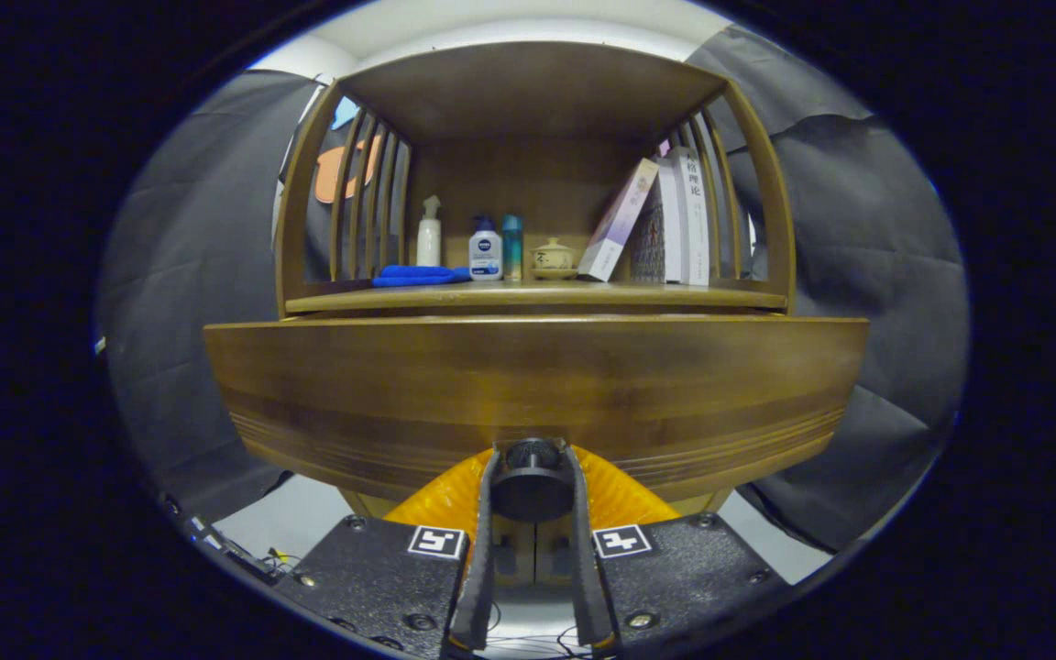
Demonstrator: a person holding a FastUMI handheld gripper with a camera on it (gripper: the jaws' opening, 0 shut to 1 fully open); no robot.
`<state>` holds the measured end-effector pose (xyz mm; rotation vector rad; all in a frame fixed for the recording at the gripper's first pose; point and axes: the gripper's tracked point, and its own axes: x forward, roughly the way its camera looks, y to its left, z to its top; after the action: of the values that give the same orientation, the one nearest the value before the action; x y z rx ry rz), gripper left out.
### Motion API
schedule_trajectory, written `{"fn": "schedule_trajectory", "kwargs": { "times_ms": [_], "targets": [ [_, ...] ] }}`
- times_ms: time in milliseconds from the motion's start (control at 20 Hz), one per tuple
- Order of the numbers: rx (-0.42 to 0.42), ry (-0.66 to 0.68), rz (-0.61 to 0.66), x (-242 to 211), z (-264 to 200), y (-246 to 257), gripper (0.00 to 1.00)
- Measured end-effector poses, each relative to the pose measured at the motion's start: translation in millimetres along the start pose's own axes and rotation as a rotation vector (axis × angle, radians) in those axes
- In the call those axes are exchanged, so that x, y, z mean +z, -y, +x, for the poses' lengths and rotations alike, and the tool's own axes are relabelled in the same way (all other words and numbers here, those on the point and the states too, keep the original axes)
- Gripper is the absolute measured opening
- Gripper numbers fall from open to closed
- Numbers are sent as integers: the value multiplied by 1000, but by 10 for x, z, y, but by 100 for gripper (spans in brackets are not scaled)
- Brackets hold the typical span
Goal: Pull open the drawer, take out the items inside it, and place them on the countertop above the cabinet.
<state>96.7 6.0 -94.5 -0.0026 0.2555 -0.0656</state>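
Fingers of the hand-held gripper clenched either side of the small dark round knob, both pressing on it. Knob rigid, probably smooth, so liable to slip unless gripped square and pulled straight back. Just beyond, the broad brown wooden drawer front, stiff and likely weighty, seemingly drawn out a little; contents hidden from this angle. Above it, the wooden countertop of the slatted shelf cabinet, already crowded: folded blue cloth, white pump bottle, white lotion bottle with blue cap, teal bottle, small lidded ceramic pot, leaning books.
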Motion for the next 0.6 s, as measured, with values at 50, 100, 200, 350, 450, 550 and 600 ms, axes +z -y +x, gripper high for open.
{"fn": "schedule_trajectory", "kwargs": {
  "times_ms": [50,100,200,350,450,550,600],
  "targets": [
    [0,-2,-2,-22,-67,13,38],
    [1,-6,-3,-40,-134,22,38],
    [13,-12,1,-89,-260,33,38],
    [20,-42,10,-195,-429,44,38],
    [21,-38,4,-218,-507,42,38],
    [23,-46,12,-240,-587,26,38],
    [25,-54,23,-252,-607,22,38]
  ]
}}
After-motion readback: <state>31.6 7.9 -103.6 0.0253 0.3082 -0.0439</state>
